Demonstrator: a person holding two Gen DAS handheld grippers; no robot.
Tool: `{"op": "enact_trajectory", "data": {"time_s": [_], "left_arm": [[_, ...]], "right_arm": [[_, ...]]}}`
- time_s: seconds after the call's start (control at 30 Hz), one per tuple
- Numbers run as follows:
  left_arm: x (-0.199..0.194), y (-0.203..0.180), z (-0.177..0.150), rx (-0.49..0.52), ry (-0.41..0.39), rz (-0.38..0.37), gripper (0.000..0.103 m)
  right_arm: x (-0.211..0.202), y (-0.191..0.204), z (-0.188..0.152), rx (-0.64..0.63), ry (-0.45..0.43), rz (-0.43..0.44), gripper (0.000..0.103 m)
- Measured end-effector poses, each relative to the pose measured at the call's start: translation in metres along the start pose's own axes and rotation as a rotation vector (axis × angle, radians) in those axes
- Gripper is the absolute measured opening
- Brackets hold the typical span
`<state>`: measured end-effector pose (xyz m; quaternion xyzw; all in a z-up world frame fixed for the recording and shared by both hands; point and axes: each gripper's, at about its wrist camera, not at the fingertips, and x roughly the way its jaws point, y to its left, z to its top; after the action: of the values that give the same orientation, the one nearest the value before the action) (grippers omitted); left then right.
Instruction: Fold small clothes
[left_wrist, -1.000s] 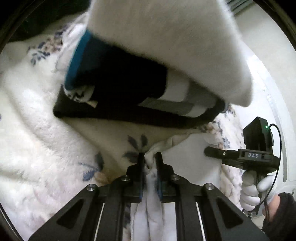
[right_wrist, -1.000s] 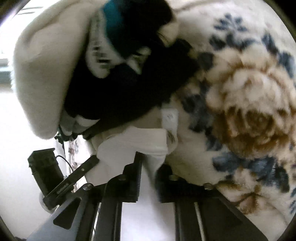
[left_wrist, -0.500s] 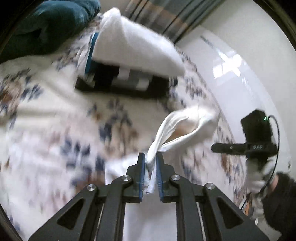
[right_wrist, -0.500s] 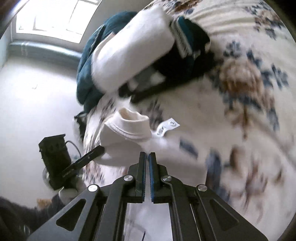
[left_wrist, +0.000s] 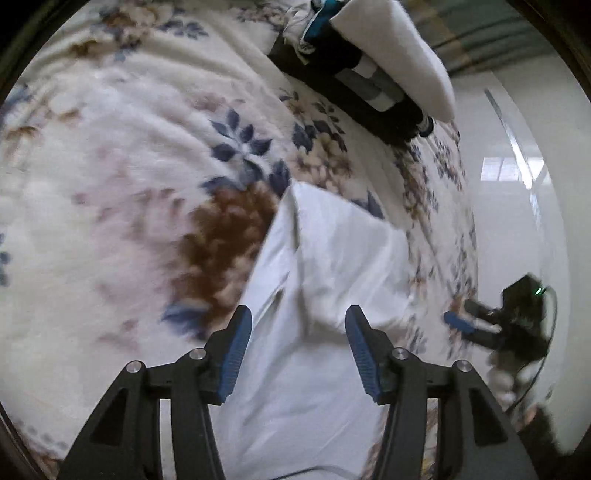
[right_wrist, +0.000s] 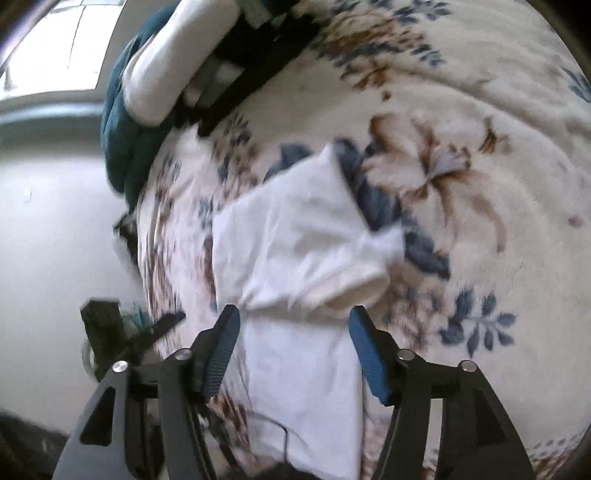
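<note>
A small white garment (left_wrist: 325, 280) lies folded on the floral blanket (left_wrist: 110, 184). It also shows in the right wrist view (right_wrist: 295, 251), with a sleeve sticking out at its right side. My left gripper (left_wrist: 298, 325) is open and empty, hovering over the garment's near part. My right gripper (right_wrist: 293, 325) is open and empty above the garment's fold edge. The right gripper also shows in the left wrist view (left_wrist: 476, 325), at the bed's right edge.
A stack of folded clothes (left_wrist: 373, 62), white on top and dark below, lies at the far end of the blanket; it also shows in the right wrist view (right_wrist: 207, 70). A teal cushion (right_wrist: 122, 122) lies beside it. A pale floor (right_wrist: 55, 229) borders the bed.
Both grippers held the white garment shut and lifted half a second ago. Now both have opened and let it go, and it lies folded on the blanket nearer to me.
</note>
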<state>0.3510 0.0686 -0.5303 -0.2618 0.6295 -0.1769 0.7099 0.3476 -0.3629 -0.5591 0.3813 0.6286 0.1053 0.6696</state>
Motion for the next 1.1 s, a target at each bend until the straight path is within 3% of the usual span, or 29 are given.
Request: {"op": "enact_trajectory", "data": {"time_s": [0.13, 0.23, 0.27, 0.3, 0.33, 0.4, 0.43, 0.57, 0.67, 0.73, 0.8, 0.83, 0.87, 0.93, 1.1], "left_arm": [[0.045, -0.001, 0.017, -0.108, 0.088, -0.049, 0.05], [0.07, -0.01, 0.02, -0.09, 0.117, 0.009, 0.043], [0.071, -0.015, 0.02, -0.059, 0.102, 0.034, 0.013], [0.069, -0.022, 0.02, -0.017, 0.088, 0.046, 0.003], [0.065, -0.029, 0.021, 0.018, 0.078, 0.058, 0.003], [0.052, -0.037, 0.023, 0.051, 0.05, 0.051, 0.003], [0.044, -0.04, 0.025, 0.058, 0.039, 0.042, 0.003], [0.022, -0.042, 0.036, 0.06, 0.024, 0.022, 0.003], [0.024, -0.034, 0.039, 0.081, 0.059, 0.036, 0.004], [0.037, -0.027, 0.04, 0.097, 0.104, 0.079, 0.007], [0.045, -0.014, 0.036, 0.033, 0.148, 0.043, 0.018], [0.047, -0.012, 0.032, 0.009, 0.155, 0.032, 0.032], [0.047, -0.008, 0.028, -0.023, 0.153, 0.001, 0.048], [0.044, -0.004, 0.019, -0.069, 0.136, -0.031, 0.055], [0.049, 0.0, -0.002, -0.13, 0.143, -0.05, 0.055]], "right_arm": [[0.025, -0.01, 0.025, 0.08, -0.041, -0.082, 0.064], [0.055, -0.024, 0.033, 0.136, 0.014, -0.122, 0.064], [0.067, -0.027, 0.034, 0.154, 0.04, -0.131, 0.064], [0.072, -0.031, 0.031, 0.161, 0.055, -0.137, 0.064], [0.076, -0.032, 0.029, 0.164, 0.068, -0.144, 0.063], [0.074, -0.028, 0.022, 0.148, 0.054, -0.172, 0.037], [0.072, -0.025, 0.018, 0.139, 0.05, -0.172, 0.015], [0.055, -0.005, 0.002, 0.137, 0.028, -0.122, 0.005], [0.053, 0.007, -0.011, 0.145, 0.057, -0.093, 0.004], [0.057, 0.012, -0.018, 0.11, 0.071, -0.157, 0.005], [0.059, 0.012, -0.021, 0.087, 0.058, -0.201, 0.006], [0.059, 0.008, -0.021, 0.098, 0.056, -0.195, 0.016], [0.058, 0.005, -0.02, 0.117, 0.054, -0.192, 0.038], [0.052, -0.005, -0.02, 0.169, 0.026, -0.151, 0.052], [0.055, -0.019, -0.009, 0.239, 0.017, -0.074, 0.052]]}}
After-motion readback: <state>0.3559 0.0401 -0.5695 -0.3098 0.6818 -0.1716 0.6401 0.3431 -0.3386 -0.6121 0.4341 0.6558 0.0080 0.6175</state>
